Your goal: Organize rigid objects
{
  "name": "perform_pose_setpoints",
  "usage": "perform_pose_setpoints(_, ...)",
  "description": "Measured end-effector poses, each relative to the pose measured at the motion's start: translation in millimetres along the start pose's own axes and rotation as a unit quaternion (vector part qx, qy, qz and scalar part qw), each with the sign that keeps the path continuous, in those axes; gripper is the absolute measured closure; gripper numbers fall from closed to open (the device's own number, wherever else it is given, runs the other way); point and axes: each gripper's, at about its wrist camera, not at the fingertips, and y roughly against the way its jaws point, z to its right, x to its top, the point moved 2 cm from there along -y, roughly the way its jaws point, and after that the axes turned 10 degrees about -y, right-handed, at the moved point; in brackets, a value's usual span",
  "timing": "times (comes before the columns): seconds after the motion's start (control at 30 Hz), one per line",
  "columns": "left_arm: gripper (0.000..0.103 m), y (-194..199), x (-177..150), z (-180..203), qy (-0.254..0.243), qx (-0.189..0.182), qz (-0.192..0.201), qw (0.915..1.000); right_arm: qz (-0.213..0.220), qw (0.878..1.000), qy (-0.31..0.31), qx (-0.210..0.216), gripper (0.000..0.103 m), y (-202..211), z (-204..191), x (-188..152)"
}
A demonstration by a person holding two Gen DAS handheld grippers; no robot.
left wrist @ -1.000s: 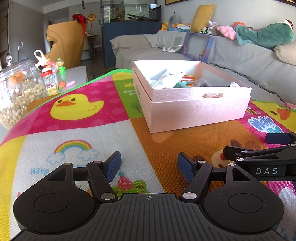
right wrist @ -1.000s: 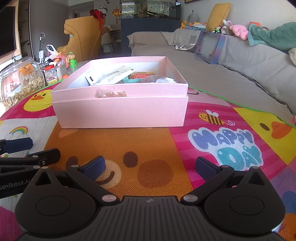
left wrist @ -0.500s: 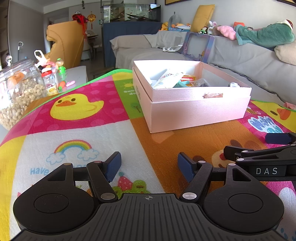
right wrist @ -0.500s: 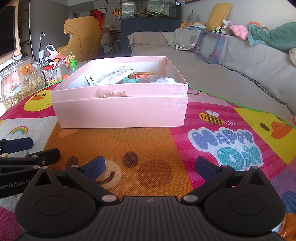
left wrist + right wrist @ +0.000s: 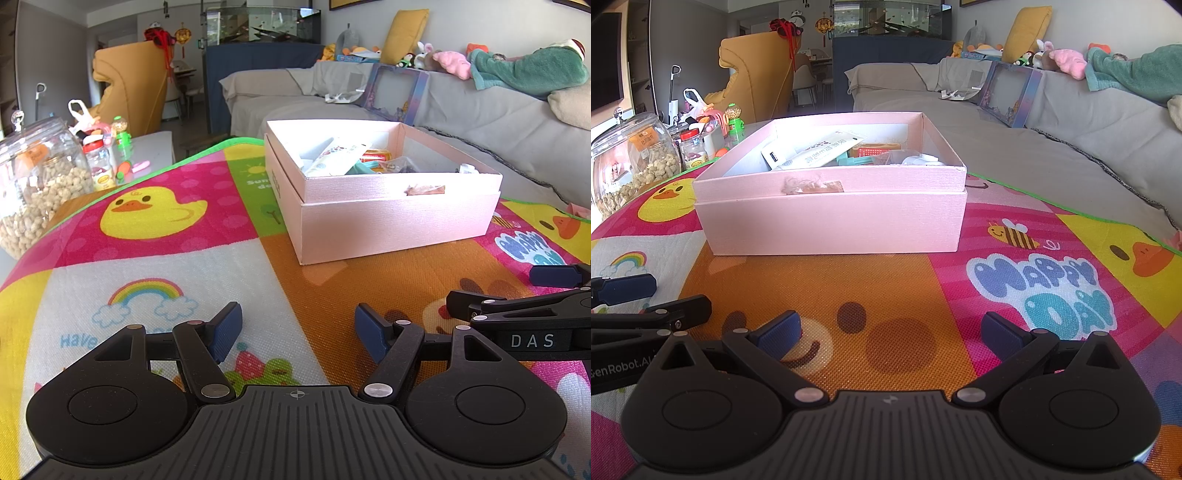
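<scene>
An open pink box (image 5: 388, 221) stands on a colourful play mat (image 5: 155, 266); it also shows in the right wrist view (image 5: 831, 225). Inside it lie a white pouch (image 5: 820, 151), a white charger (image 5: 772, 157), an orange pack (image 5: 875, 150), a teal piece (image 5: 855, 161) and a white part (image 5: 921, 159). My left gripper (image 5: 297, 332) is open and empty, low over the mat, short of the box. My right gripper (image 5: 890, 332) is open and empty, also short of the box. Each gripper shows at the edge of the other's view.
A glass jar of peanuts (image 5: 35, 184) and small bottles (image 5: 98, 162) stand left of the mat. A grey sofa (image 5: 480, 122) with plush toys and a picture box (image 5: 1010, 94) runs behind and to the right. A yellow armchair (image 5: 757, 74) is at the back.
</scene>
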Motion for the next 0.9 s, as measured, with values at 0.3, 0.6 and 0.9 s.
perform_pose_setpoints(0.3, 0.029, 0.1, -0.1, -0.1, 0.000, 0.000, 0.000, 1.0000, 0.000, 1.000, 0.000, 0.000, 0.000, -0.1, 0.0, 0.0)
perform_pose_setpoints(0.6, 0.029, 0.1, 0.0, -0.1, 0.001, -0.001, 0.000, 1.0000, 0.000, 1.000, 0.000, 0.000, 0.000, 0.0, -0.1, -0.1)
perform_pose_setpoints(0.9, 0.028, -0.1, 0.6, 2.6, -0.006, 0.004, -0.001, 1.0000, 0.000, 1.000, 0.000, 0.000, 0.000, 0.0, 0.0, -0.1)
